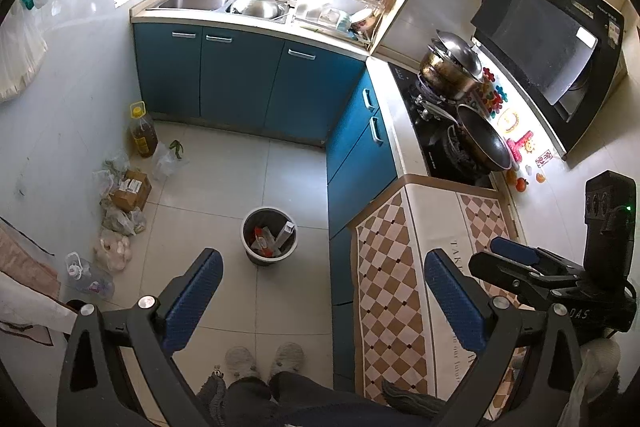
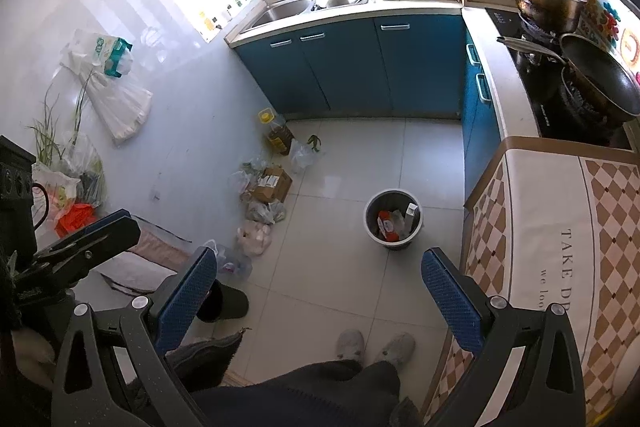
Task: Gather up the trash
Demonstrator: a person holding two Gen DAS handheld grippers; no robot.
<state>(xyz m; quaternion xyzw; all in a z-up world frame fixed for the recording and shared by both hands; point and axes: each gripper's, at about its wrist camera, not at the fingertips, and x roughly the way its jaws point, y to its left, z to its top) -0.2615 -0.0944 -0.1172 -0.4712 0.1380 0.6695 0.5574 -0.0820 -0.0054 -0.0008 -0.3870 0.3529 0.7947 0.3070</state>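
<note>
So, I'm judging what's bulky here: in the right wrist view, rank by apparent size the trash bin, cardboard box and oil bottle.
1. trash bin
2. cardboard box
3. oil bottle, close to the box and farther away, so unsure.

The cabinets (image 1: 240, 79) are deep blue under a cream counter. Near right, the cloth (image 2: 560, 227) is white with a brown-and-pink diamond check. The bin (image 2: 393, 220) is grey, holding red and white packets. Both grippers' pads (image 1: 192, 303) are blue on black frames.
</note>
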